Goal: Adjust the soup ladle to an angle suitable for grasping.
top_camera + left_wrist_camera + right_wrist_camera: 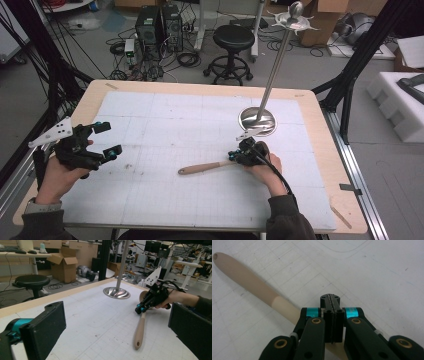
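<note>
Holding station, we keep our right gripper point(234, 156) over the pale wooden utensil handle point(204, 167) lying flat on the white gridded table mat point(165, 120); its jaws are pressed together (the handle passes beneath them). Our left gripper point(111, 139), well apart, has jaws wide and empty. Beyond stands the steel round-based pole stand point(257, 120).

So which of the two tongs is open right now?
The left tongs, jaws spread wide over bare mat. The right tongs are shut, pads pressed together above the wooden handle.

text: none legible | labels: none | brands: none | numbers: none | signs: none
</note>
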{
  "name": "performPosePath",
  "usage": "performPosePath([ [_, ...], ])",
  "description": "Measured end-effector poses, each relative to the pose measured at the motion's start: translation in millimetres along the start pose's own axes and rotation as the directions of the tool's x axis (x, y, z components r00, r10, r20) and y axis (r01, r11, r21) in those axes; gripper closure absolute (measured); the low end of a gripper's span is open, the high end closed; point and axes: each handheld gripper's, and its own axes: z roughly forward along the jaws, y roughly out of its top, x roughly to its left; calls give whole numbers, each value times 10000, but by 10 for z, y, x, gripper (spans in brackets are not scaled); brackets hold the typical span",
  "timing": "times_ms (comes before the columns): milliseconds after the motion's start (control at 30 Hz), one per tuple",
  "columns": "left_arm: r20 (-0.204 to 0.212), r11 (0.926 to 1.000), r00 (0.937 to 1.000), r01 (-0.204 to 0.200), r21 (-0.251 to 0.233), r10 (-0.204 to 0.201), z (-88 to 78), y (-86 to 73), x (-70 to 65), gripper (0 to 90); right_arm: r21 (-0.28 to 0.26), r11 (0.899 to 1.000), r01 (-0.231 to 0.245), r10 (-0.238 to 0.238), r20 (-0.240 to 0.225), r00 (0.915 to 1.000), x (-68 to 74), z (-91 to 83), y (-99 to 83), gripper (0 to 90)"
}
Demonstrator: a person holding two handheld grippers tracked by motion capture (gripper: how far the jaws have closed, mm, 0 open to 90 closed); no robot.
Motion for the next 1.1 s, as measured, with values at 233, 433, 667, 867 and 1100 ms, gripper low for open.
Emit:
performPosePath([
  [233,9,10000,10000,-1,-46,1,-19,5,2,18,191,9998,-94,94,-2,10000,10,-38,-21,900],
  [433,46,10000,10000,30,-8,-30,-1,-2,6,18,299,9992,-282,286,-131,9995,14,-74,-54,900],
  [667,34,10000,10000,64,-29,-64,-1,-1,11,18,345,9981,-511,512,-35,9987,47,-110,-94,900],
  [867,48,10000,10000,50,-10,-50,1,-2,17,18,422,9974,-580,582,-49,9983,100,-177,-127,900],
  [1100,78,10000,9999,82,-28,-82,9,-1,21,18,395,9973,-618,618,28,9981,152,-223,-169,900],
])
